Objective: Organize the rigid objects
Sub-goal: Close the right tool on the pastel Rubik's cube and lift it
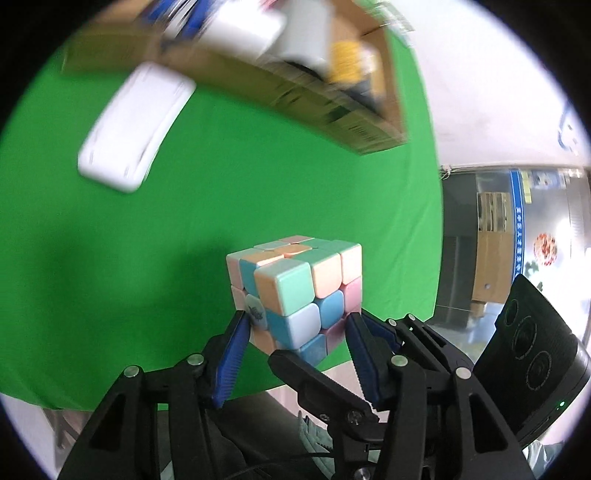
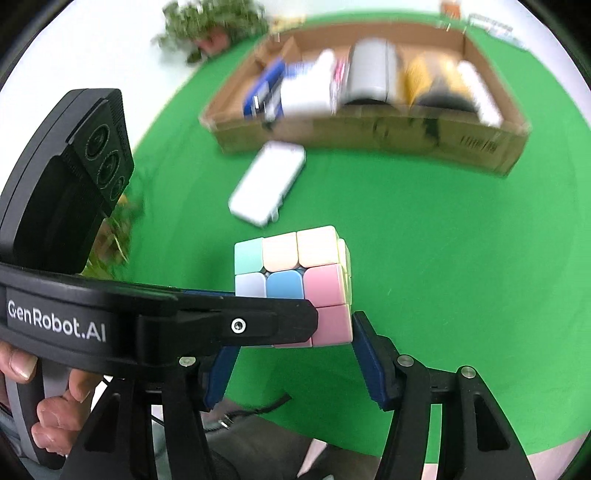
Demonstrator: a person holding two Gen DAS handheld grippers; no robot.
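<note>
Both grippers, left (image 1: 295, 325) and right (image 2: 295, 332), pinch one pastel cube (image 1: 295, 291) between their pads; uneven pulling could twist it loose.

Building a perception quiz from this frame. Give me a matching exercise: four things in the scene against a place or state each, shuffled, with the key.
Things:
1. puzzle cube
2. white flat case
3. cardboard box
4. potted plant

Places or states:
A. lying on the green cloth, just in front of the box
B. off the cloth, at the far left corner in the right wrist view
C. between the blue pads of both the left gripper and the right gripper
D. open-topped, already filled with several items

Pairs: 1-C, 2-A, 3-D, 4-B
</note>
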